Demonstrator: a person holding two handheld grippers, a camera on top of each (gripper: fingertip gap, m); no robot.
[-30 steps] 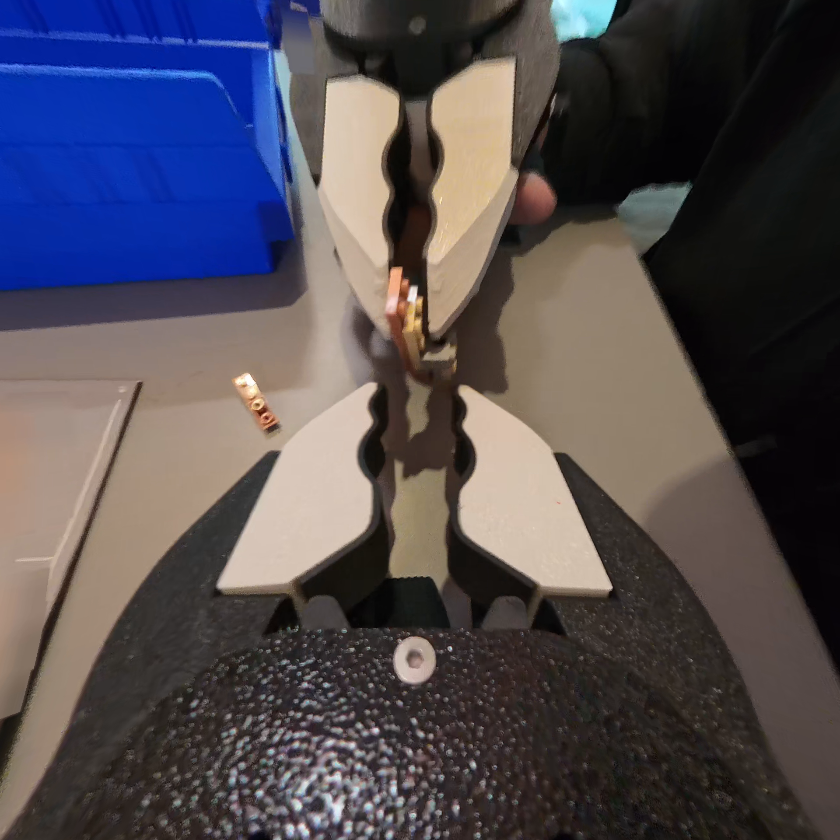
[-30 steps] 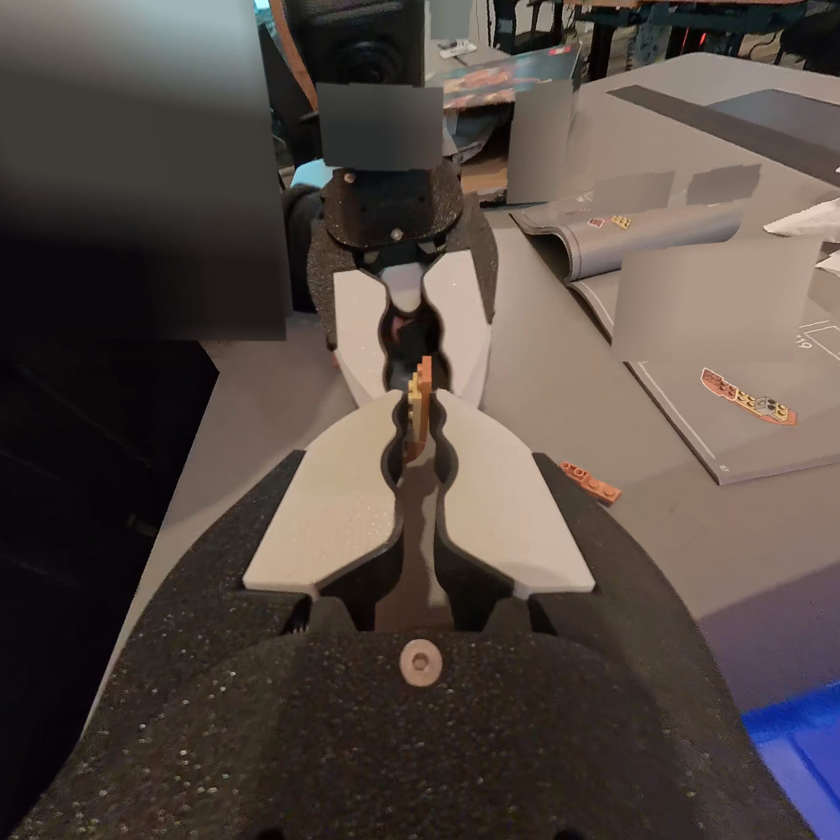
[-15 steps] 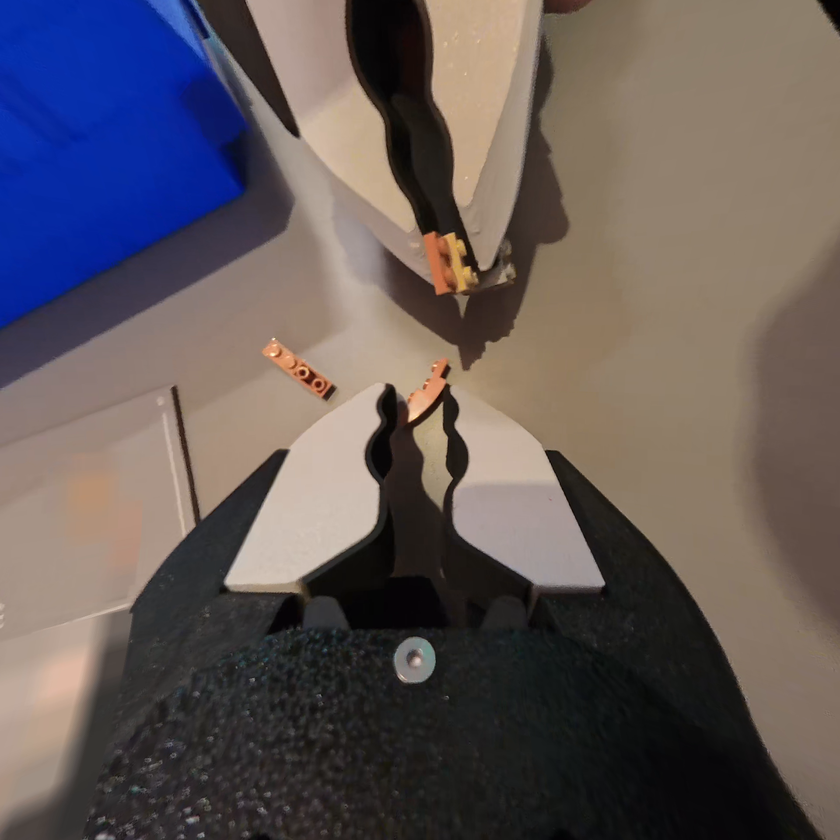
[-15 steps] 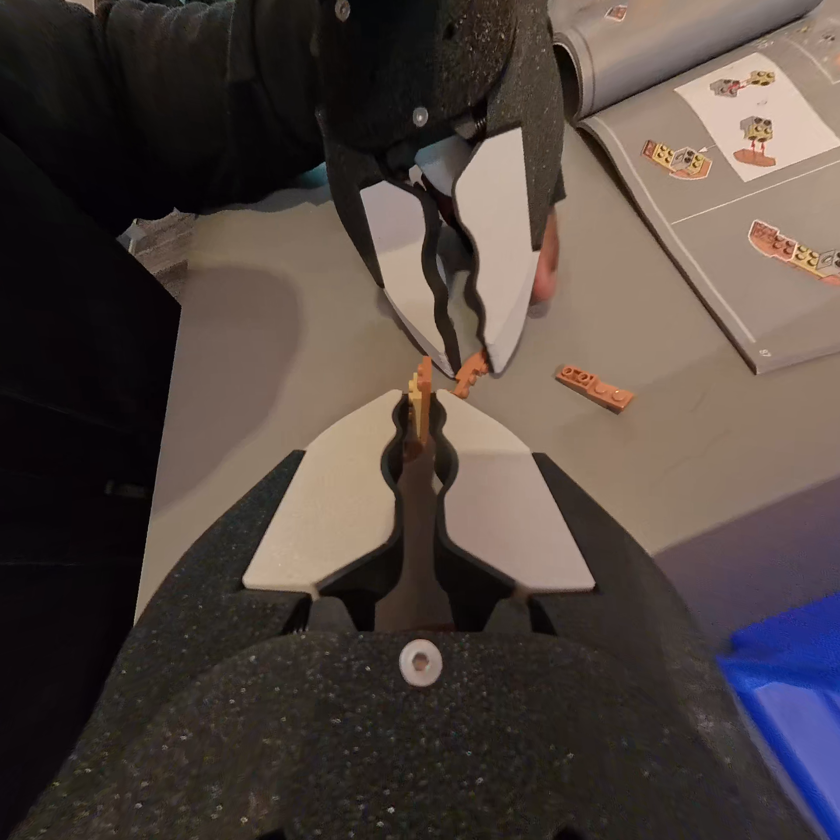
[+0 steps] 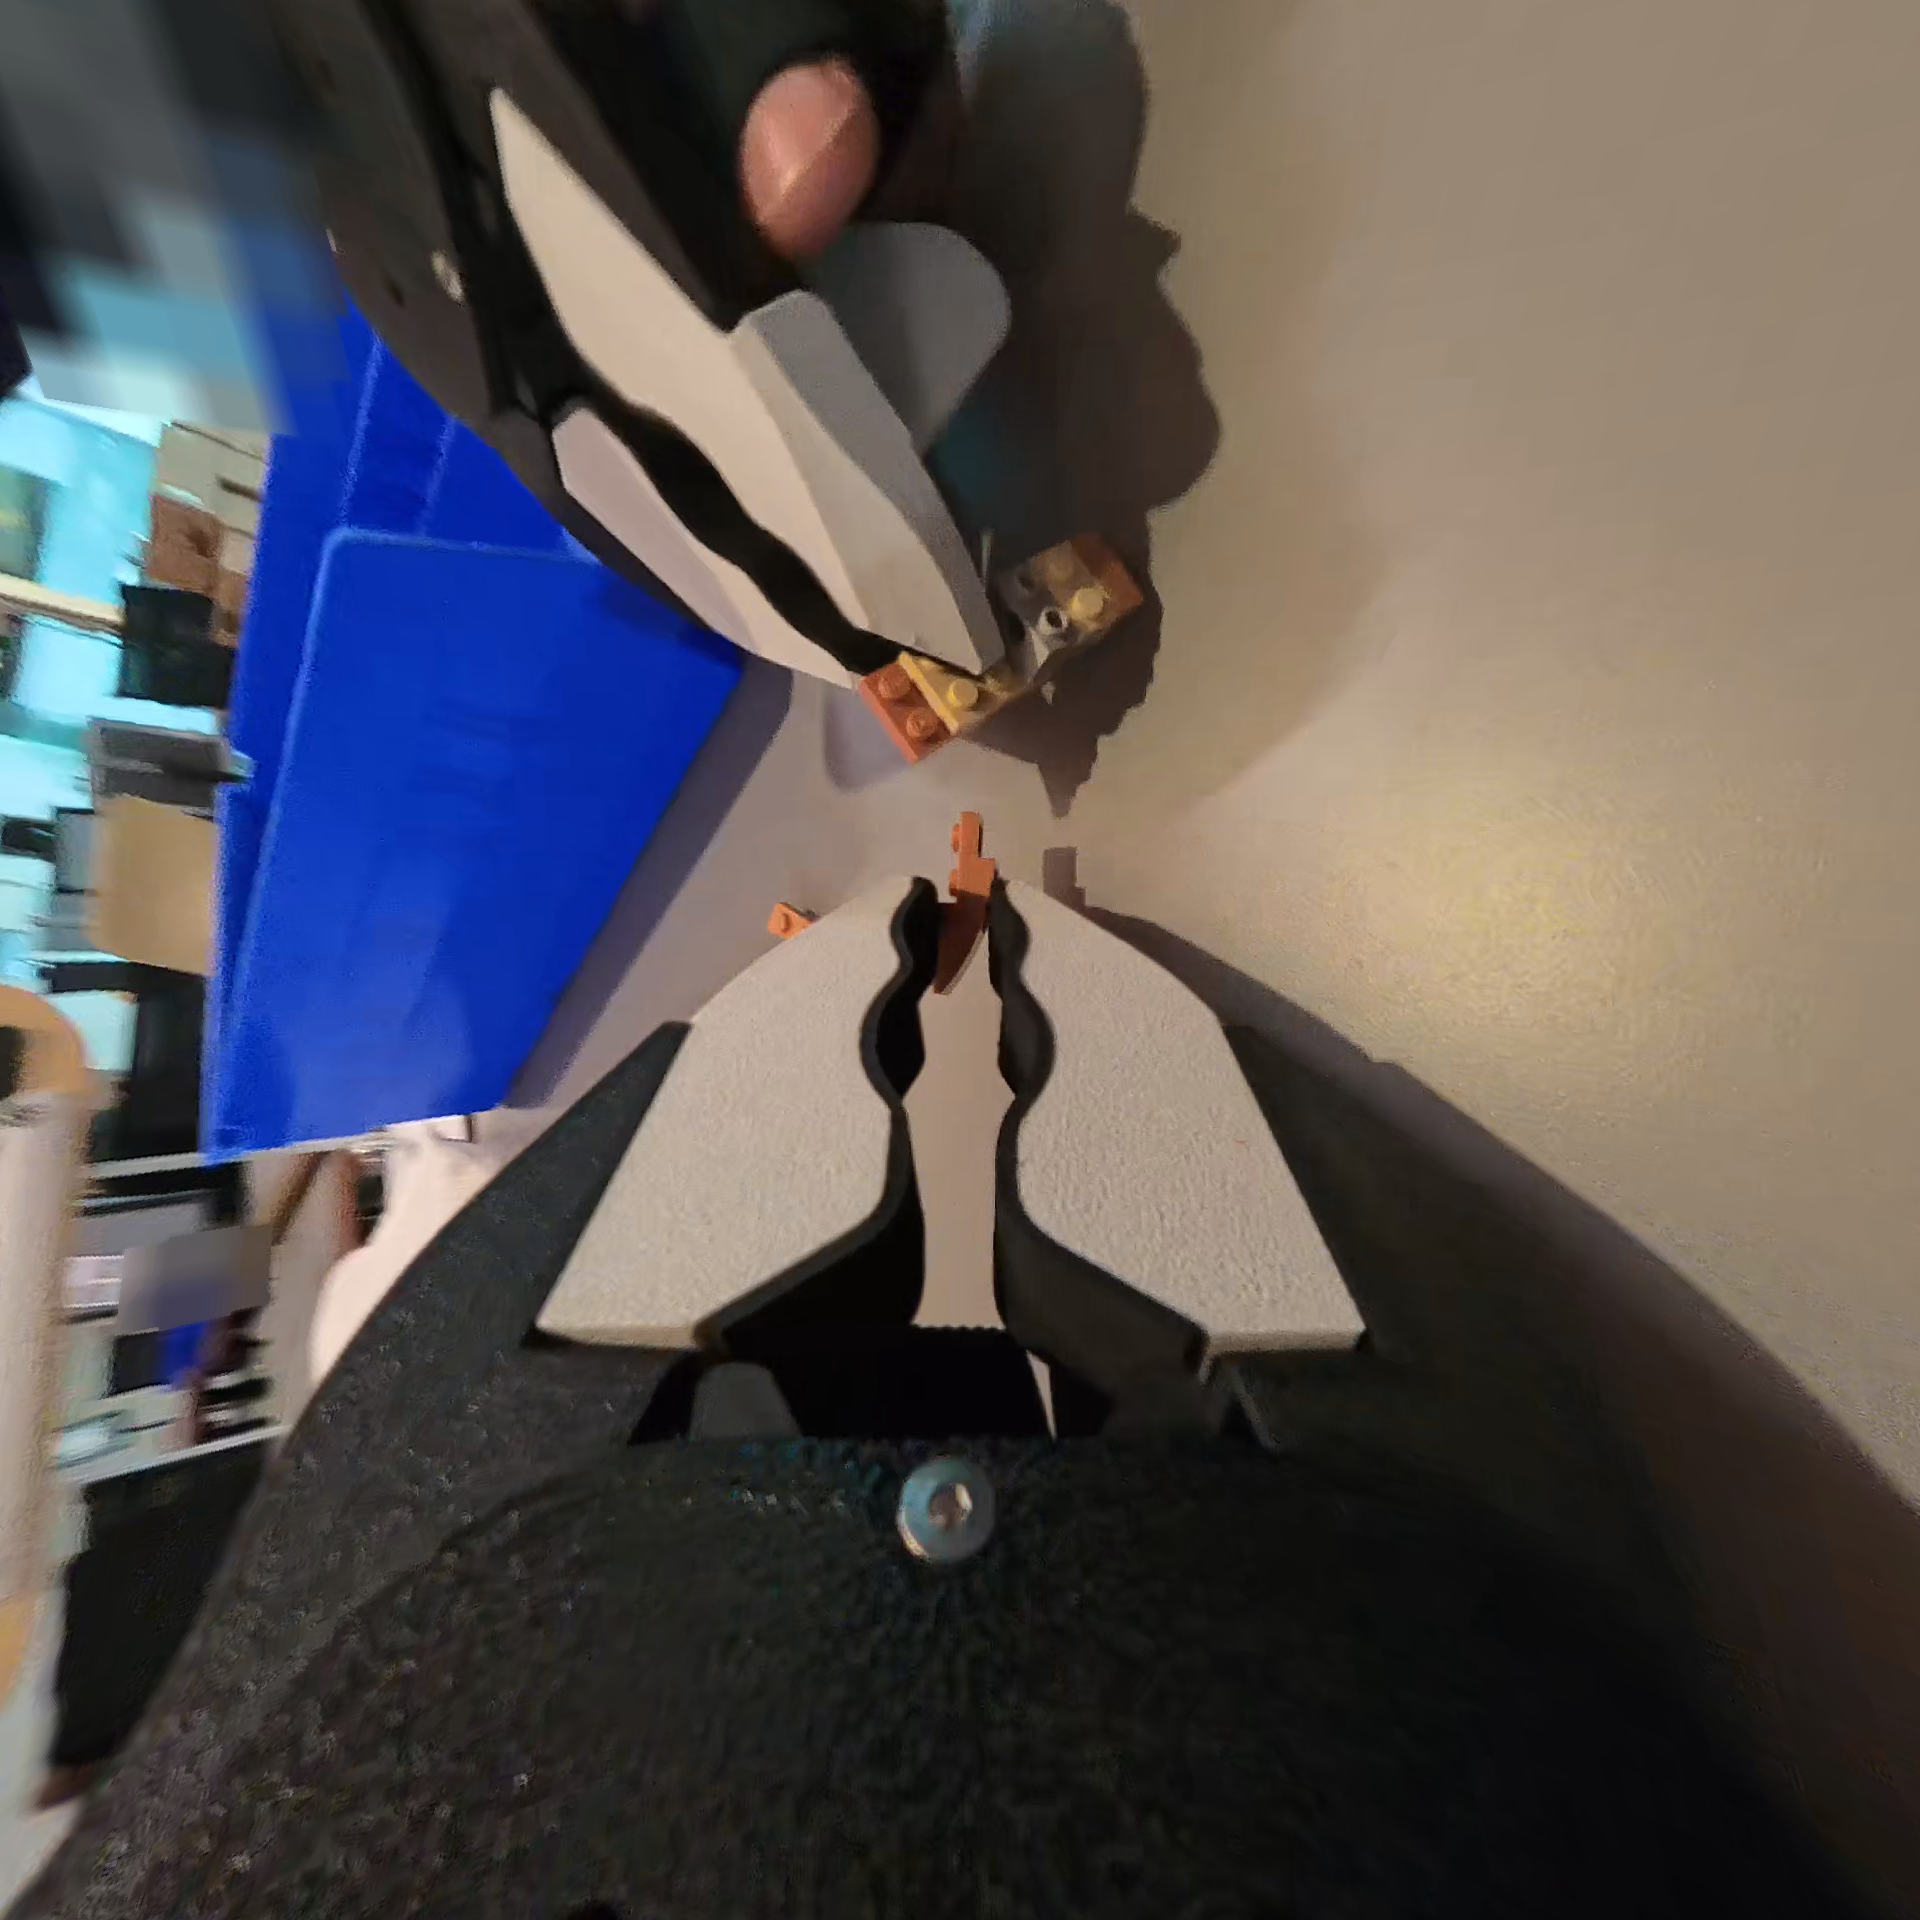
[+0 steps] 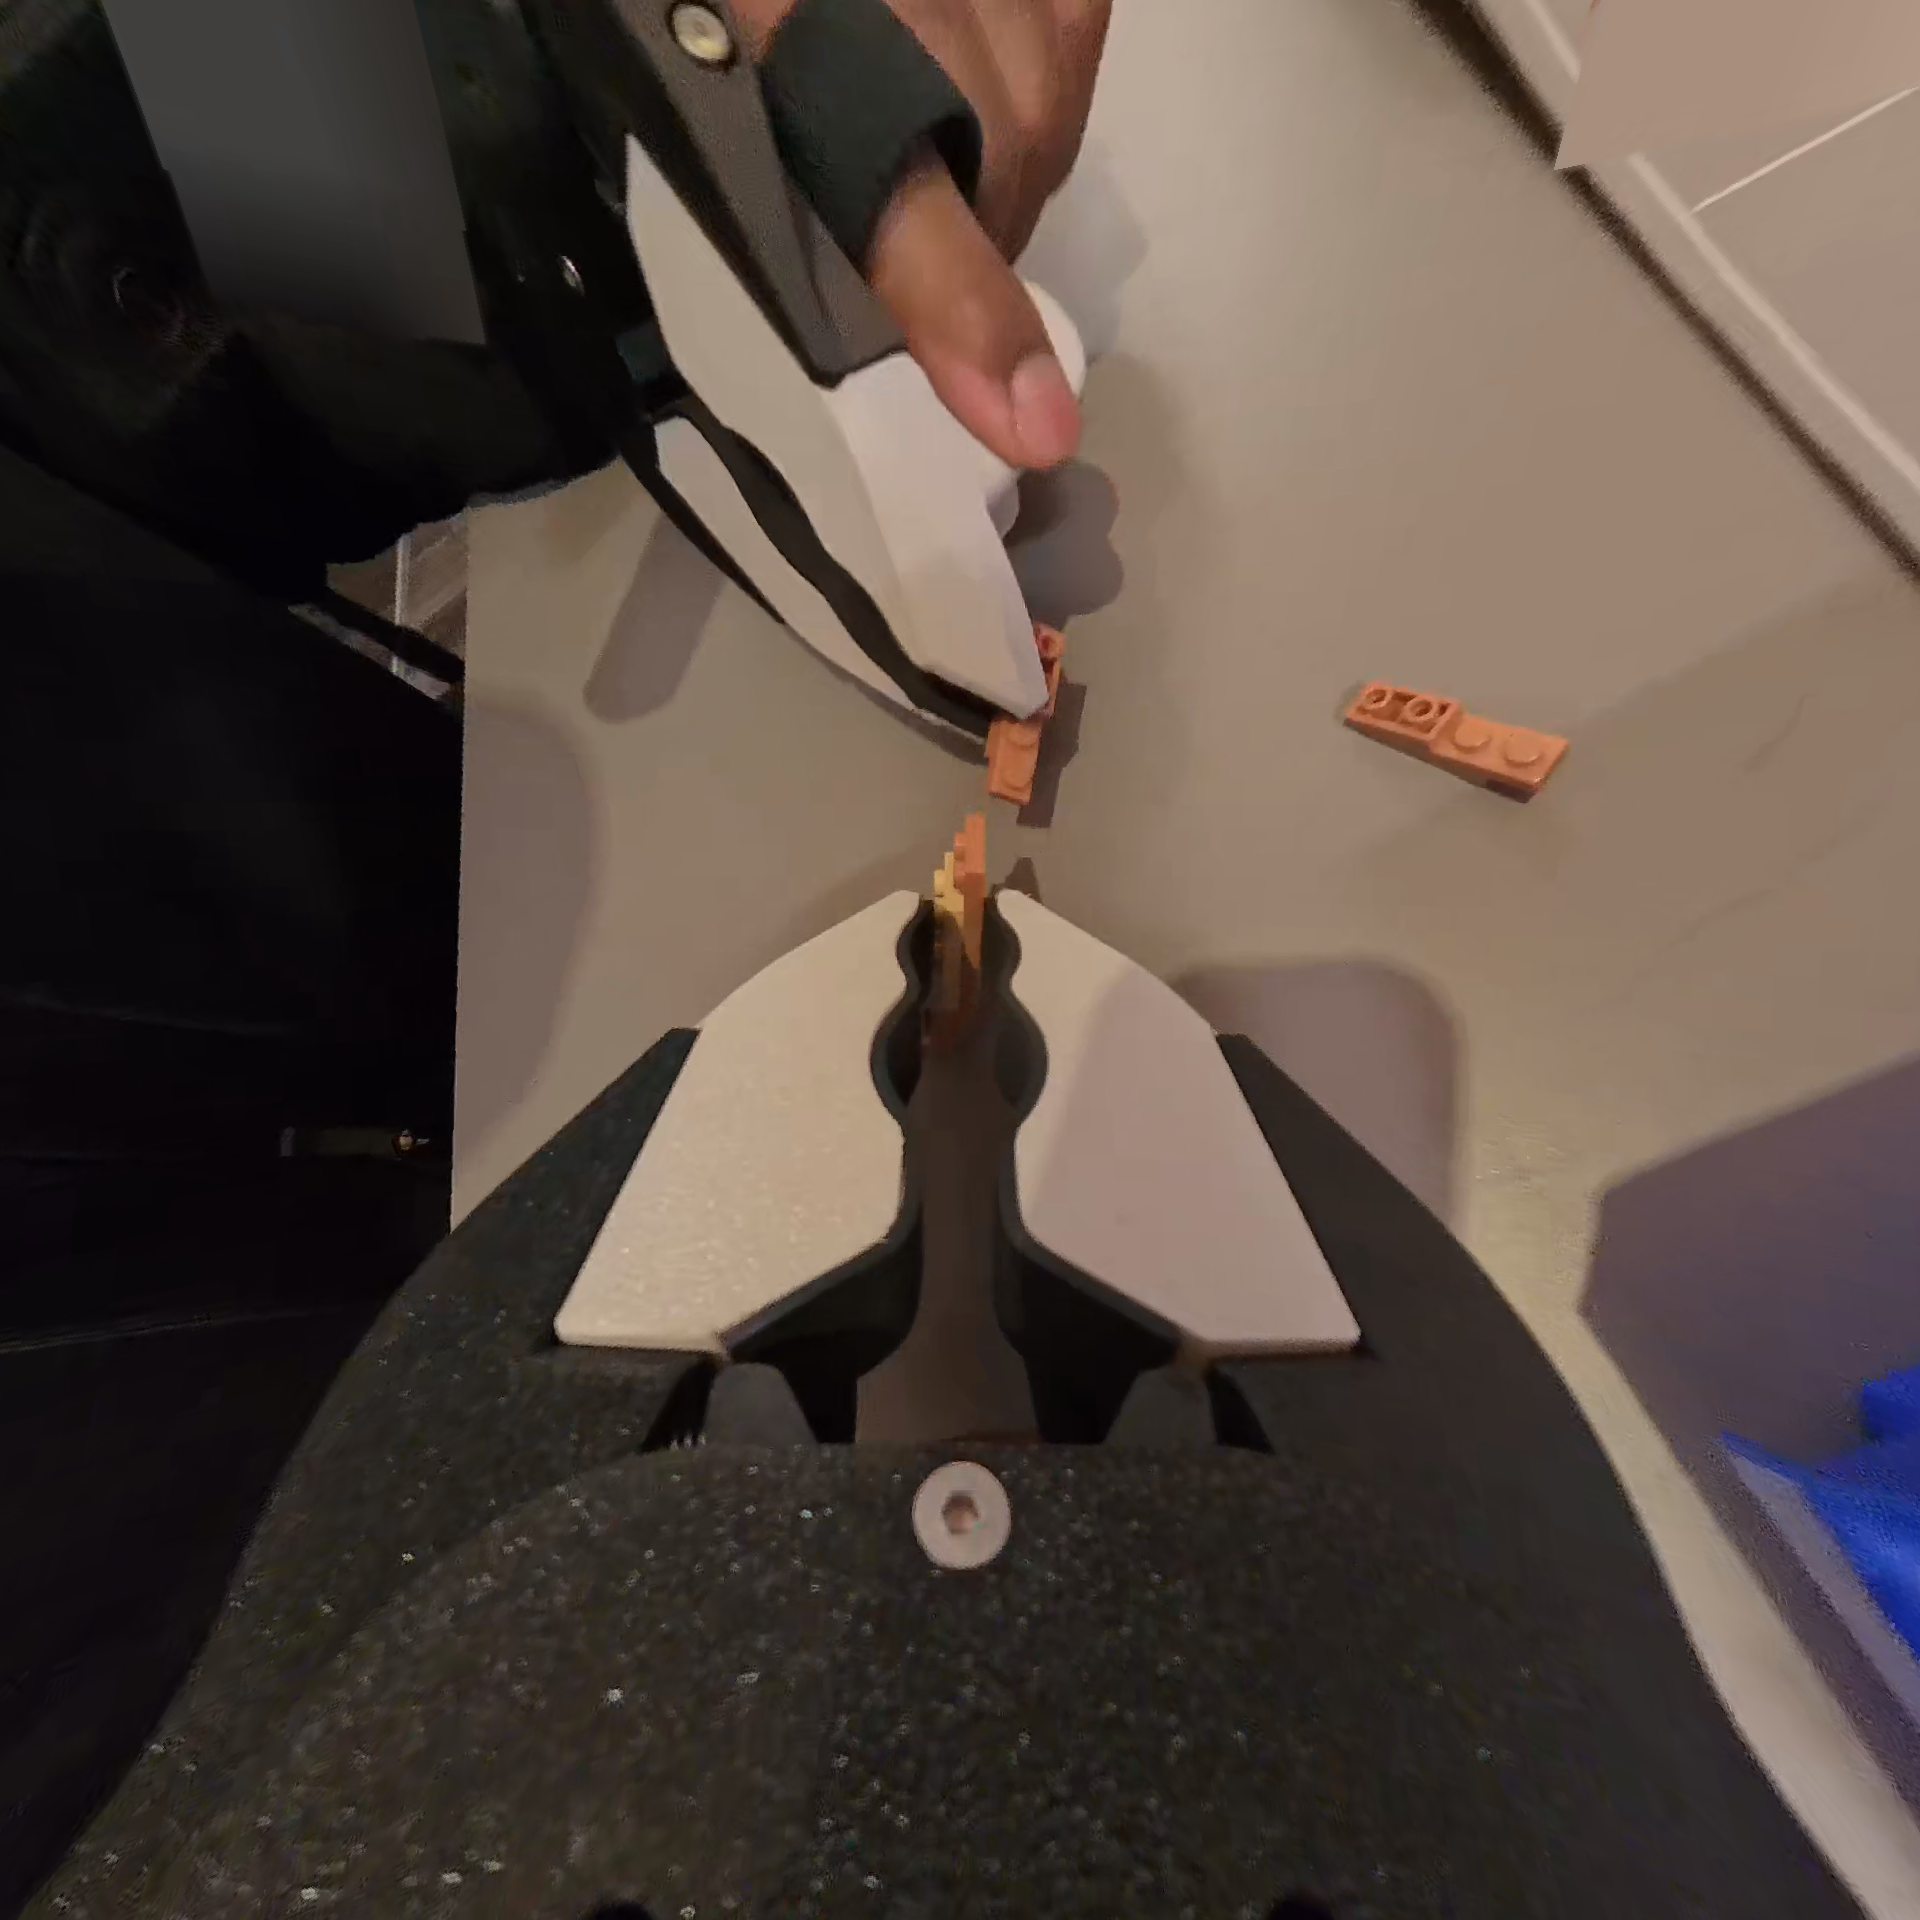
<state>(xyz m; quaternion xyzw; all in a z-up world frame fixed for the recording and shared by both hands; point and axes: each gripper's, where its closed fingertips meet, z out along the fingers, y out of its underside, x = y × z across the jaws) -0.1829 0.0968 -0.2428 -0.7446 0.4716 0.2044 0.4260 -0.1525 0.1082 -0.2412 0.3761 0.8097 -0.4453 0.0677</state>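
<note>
**Bricks in both grippers, one loose on the table**

Bricks are what I count first: three lots of them. My left gripper is clenched on one small orange-brown brick piece, a thin curved part that stands on edge between the fingertips and pokes out past them. From the right wrist view the same piece shows at the tip of that gripper, just above the grey table.

My right gripper is clamped on one small assembly of stacked plates, tan and orange-brown as I see them edge-on. The left wrist view shows that assembly more fully (orange-brown, tan and a grey part, with a second studded end at the far side of the fingertip). Both pads press on it.

The two held pieces sit close, tip to tip, but apart; a sliver of table shows between them.

One loose orange-brown plate lies flat on the table, well to the side of both grippers; in the left wrist view only its end peeks out beside my fingertip.

Blue bins: I count at least two, stacked at the table's edge. One hand shows, a finger lying along the left gripper's body. A pale sheet lies at the far corner.
</note>
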